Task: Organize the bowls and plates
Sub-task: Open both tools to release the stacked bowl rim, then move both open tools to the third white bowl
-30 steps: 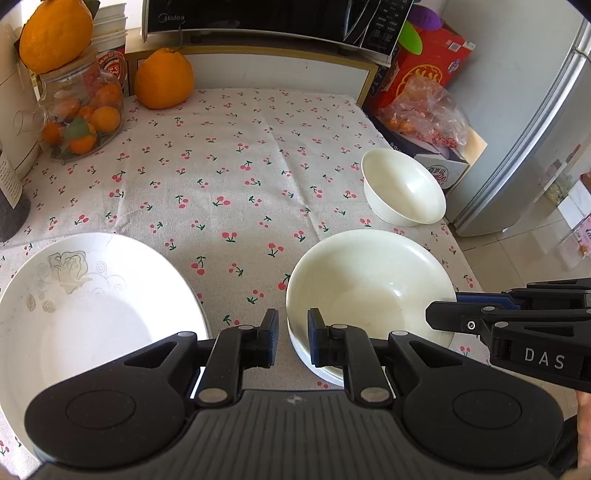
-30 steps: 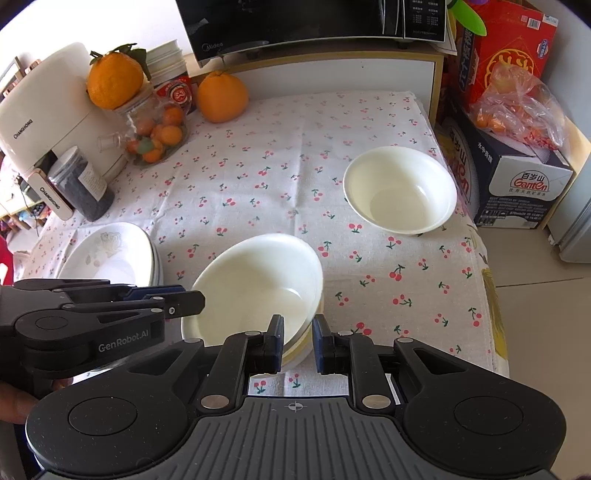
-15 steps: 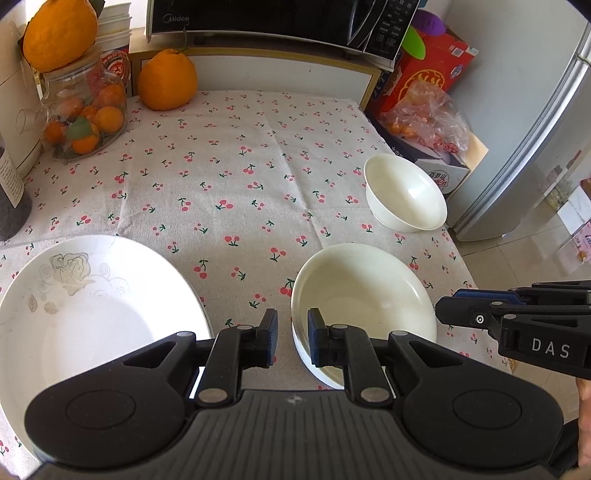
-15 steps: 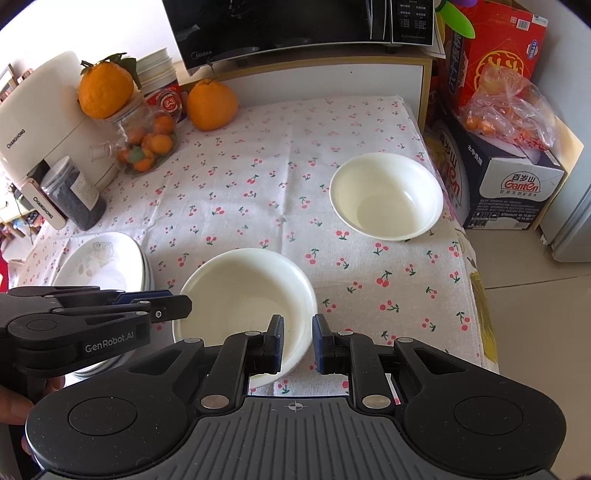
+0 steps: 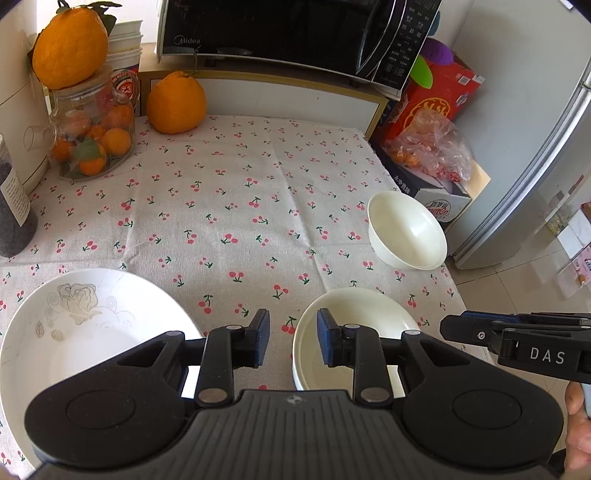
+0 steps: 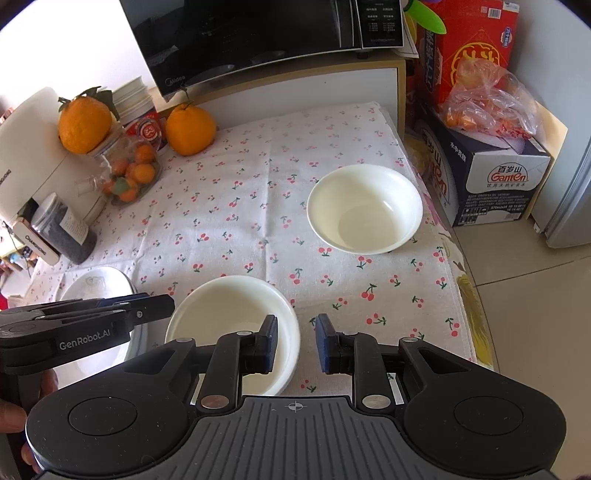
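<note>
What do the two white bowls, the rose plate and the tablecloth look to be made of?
Near bowl and far bowl: likely glazed ceramic or opal glass, smooth with soft highlights. Rose plate: glossy white ceramic, apparently, with a printed grey flower. Tablecloth: woven cotton-like fabric, matte, with fold creases and a cherry print.

- a cherry-print tablecloth [image 5: 236, 206] is spread ahead of the grippers.
- a black microwave [image 5: 295, 33] is set on a cabinet [image 5: 288, 99] at the far edge.
- a silver fridge [image 5: 546, 147] and tiled floor [image 6: 524, 295] are seen to the right, lit by daylight.
</note>
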{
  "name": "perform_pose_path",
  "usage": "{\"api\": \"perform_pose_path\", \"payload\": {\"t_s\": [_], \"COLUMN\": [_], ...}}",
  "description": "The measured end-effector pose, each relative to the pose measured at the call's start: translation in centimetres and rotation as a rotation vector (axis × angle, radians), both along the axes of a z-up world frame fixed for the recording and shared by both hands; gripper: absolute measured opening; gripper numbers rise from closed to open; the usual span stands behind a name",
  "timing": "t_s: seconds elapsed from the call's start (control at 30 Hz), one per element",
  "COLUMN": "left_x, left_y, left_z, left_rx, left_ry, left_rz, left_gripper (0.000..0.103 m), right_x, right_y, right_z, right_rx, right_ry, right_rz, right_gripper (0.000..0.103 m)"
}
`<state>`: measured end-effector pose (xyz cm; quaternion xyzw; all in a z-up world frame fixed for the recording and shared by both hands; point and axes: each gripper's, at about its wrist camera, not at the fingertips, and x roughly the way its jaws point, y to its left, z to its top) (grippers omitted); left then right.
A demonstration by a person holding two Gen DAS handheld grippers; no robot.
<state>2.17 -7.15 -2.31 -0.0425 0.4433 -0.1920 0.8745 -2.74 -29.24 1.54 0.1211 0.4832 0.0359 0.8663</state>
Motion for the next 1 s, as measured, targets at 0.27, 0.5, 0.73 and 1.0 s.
{"api": "perform_pose_path", "payload": {"t_s": [0.27, 0.5, 0.73, 1.0], "left_x": [1.3, 1.8, 2.3, 3.4], "left_y": [-0.8, -1.8, -2.9, -3.8], "left_z": [0.3, 0.5, 1.0, 0.7], "left_rx": [-0.006, 0.036, 0.099, 0.116], "left_ry": [-0.012, -0.048, -0.086, -0.076], "left_rz": [0.027, 0.054, 0.099, 0.129], "left_gripper": [0.053, 0.086, 0.101, 0.102], "right_x": [0.9, 1.6, 2.3, 3.5], "right_y": [-2.9, -5.1, -5.6, -7.0], "right_z": [0.2, -0.3, -0.6, -1.1], "right_rx": [0.016, 0.047, 0.017, -0.006], "right_ry": [-0.017, 0.008, 0.010, 0.026], "right_rz": [-0.129, -0.219, -0.252, -0.291], "right_gripper": [0.056, 0.071, 0.080, 0.084]}}
